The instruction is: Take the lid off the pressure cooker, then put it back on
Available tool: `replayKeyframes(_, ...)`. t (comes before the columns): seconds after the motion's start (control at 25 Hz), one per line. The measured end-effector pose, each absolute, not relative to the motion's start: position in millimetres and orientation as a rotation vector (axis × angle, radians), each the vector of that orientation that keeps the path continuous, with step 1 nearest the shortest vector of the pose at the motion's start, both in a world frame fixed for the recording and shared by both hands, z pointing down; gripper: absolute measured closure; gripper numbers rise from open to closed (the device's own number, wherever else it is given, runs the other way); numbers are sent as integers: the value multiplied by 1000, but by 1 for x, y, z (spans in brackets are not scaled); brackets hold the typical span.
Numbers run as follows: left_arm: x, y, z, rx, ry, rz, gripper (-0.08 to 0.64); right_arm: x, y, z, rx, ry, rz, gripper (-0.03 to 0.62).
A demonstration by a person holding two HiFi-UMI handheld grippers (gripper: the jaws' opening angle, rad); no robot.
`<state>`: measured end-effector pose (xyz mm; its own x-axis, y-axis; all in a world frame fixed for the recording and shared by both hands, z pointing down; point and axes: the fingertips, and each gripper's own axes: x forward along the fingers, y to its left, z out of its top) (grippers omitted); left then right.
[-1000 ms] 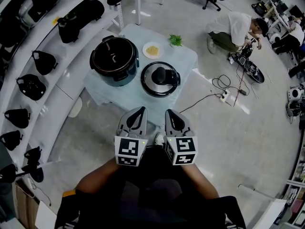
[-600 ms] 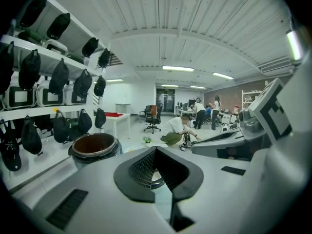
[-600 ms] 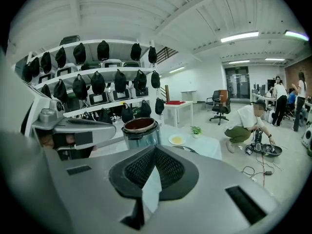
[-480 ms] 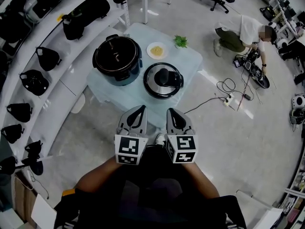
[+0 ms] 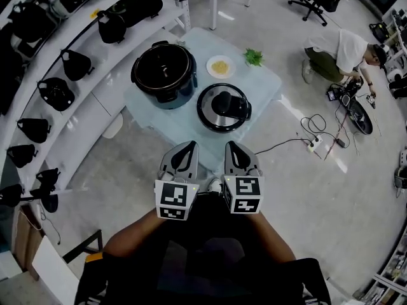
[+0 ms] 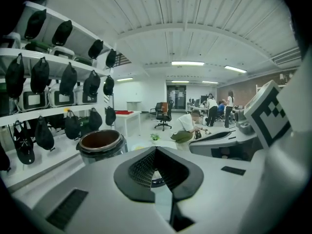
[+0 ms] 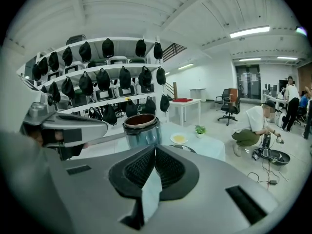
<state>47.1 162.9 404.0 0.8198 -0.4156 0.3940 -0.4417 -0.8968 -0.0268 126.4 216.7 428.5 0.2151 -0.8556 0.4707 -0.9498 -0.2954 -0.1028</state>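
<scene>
The open pressure cooker (image 5: 164, 74) stands at the back left of a small table (image 5: 152, 116) covered in pale blue cloth. Its dark round lid (image 5: 224, 107), with a black knob, lies flat on the cloth to the cooker's right. My left gripper (image 5: 184, 150) and right gripper (image 5: 235, 148) hang side by side, short of the table's near edge and clear of both objects. Both are shut with nothing between the jaws. The left gripper view shows its closed tips (image 6: 155, 149) with the cooker (image 6: 101, 145) ahead on the left. The right gripper view shows closed tips (image 7: 155, 147) pointing at the cooker (image 7: 142, 129).
A small plate of yellow food (image 5: 219, 66) and a green plant (image 5: 254, 57) sit at the table's far side. Curved shelves hung with black bags (image 5: 76, 65) run along the left. A person crouches at the right (image 5: 340, 53), near cables and a power strip (image 5: 313, 145) on the floor.
In the head view the table, cooker and lid have drifted right and slightly nearer as I shift. Both grippers stay shut and side by side.
</scene>
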Motion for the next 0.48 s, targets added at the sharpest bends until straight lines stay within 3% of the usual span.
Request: replayKeyframes(0.48, 47, 158, 421, 2872, -779, 675, 554, 142, 209, 447, 2258, -1760, 716, 571)
